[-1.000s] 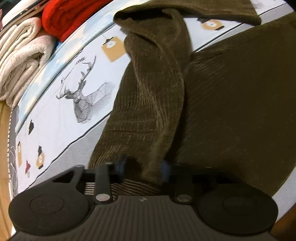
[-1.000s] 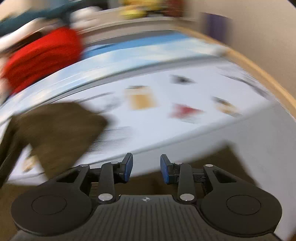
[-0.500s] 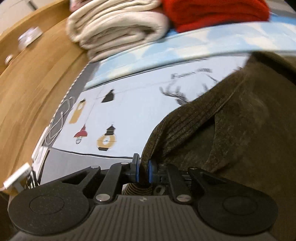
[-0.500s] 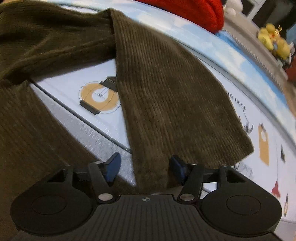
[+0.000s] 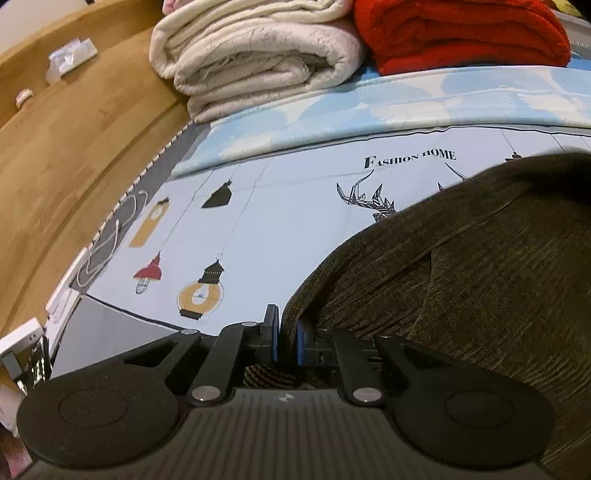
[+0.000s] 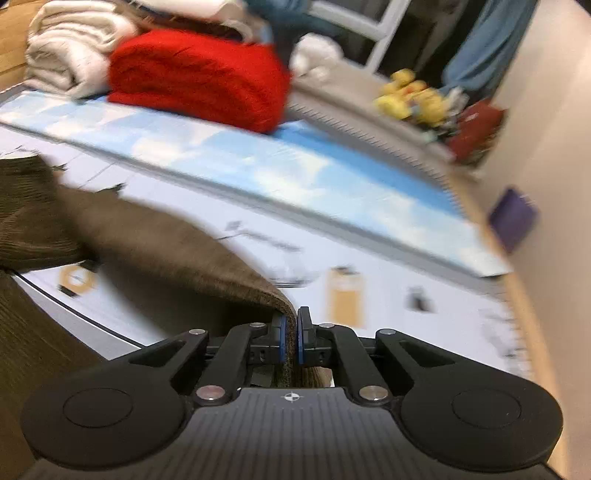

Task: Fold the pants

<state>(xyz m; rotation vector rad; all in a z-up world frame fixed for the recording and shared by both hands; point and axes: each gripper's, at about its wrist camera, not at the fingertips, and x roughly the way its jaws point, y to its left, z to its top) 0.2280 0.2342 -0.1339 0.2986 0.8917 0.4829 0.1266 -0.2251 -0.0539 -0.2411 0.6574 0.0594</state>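
**Both grippers now clamped on the pants**

Left wrist view: the left gripper (image 5: pixel 284 338) has its blue pads drawn narrow on an edge of the brown corduroy pants (image 5: pixel 480 280), which bulge up just right of the fingers and fill that side. A second ago these jaws stood wide around a twisted leg; half a second ago they had already pinched in. Ahead and to the left lies the printed bedsheet (image 5: pixel 280 221), with a folded cream blanket (image 5: pixel 255 59) and a red blanket (image 5: pixel 461 33) far ahead.

Right wrist view: the right gripper (image 6: pixel 291 339) has closed on the leg hem, where half a second ago it straddled the cloth open. The fabric stretches back to the left from the fingertips; the blur suggests the hand is moving.

With both holds made, the leg is probably ready to be carried over for a fold.
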